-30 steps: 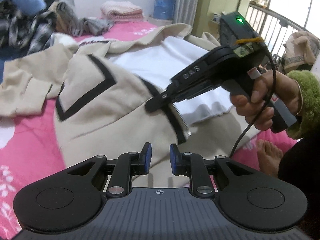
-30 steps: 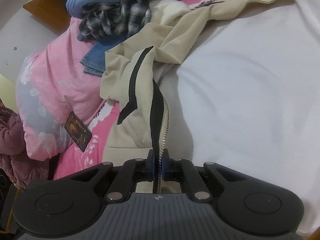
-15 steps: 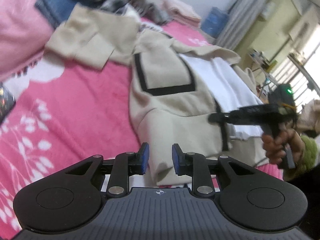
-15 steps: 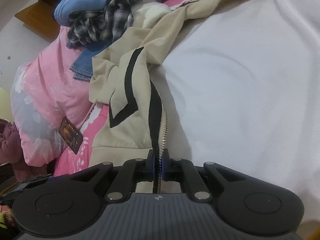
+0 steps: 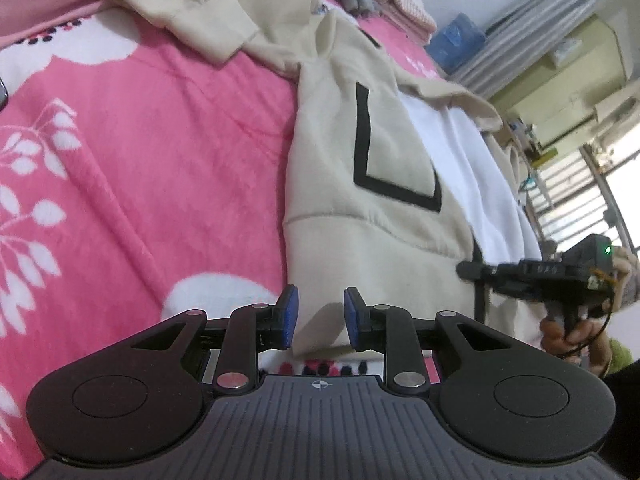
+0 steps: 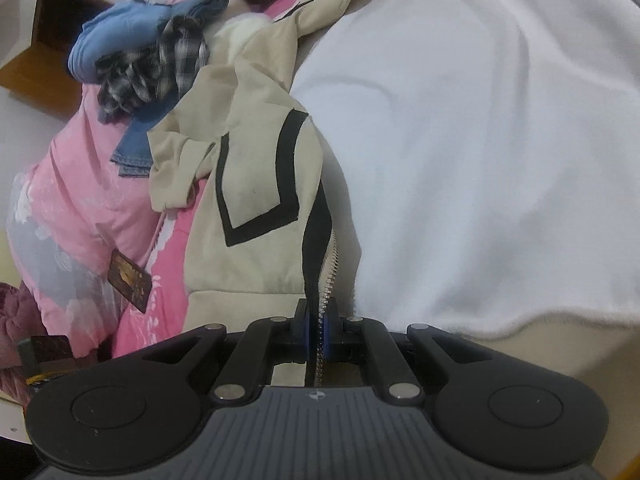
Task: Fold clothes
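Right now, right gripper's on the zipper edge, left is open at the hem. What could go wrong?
1. The right gripper pinches only the zipper edge of the beige jacket; a hard pull may slip off it.
2. The left gripper is open around the hem corner; closing might catch the pink blanket too.
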Demonstrator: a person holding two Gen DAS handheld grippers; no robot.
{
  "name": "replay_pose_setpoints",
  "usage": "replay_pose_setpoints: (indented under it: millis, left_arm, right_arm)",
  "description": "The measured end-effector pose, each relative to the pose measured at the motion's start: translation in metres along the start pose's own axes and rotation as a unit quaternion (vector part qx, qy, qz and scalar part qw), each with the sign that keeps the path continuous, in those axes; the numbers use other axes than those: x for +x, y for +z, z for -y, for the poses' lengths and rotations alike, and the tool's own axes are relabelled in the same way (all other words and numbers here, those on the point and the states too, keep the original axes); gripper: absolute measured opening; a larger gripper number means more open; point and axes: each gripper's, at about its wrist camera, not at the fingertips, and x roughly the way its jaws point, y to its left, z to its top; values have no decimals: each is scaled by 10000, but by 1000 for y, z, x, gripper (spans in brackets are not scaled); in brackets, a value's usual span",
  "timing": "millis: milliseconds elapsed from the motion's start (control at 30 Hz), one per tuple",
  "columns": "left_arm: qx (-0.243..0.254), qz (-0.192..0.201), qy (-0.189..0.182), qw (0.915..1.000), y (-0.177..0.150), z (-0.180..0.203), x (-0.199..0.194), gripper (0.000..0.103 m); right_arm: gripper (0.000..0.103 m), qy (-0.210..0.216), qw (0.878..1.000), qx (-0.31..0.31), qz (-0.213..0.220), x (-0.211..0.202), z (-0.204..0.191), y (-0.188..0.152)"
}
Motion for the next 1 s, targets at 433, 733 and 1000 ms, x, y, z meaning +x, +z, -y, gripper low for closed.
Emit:
replay_pose_setpoints:
  millis: [433, 733, 1000]
  left_arm:
    - [4, -210, 210, 9996, -4, 0, 17, 24]
    - [263, -326, 378, 9984, -5, 9, 24, 23]
    - [687, -506, 568, 9947, -5, 22, 20, 24]
  right_arm:
    - [5, -294, 9986, -437, 5, -1, -5, -5]
    - [5, -491, 9942, -954, -53, 0, -10, -7]
    - [10, -565, 9912, -1201, -37, -11, -19, 2]
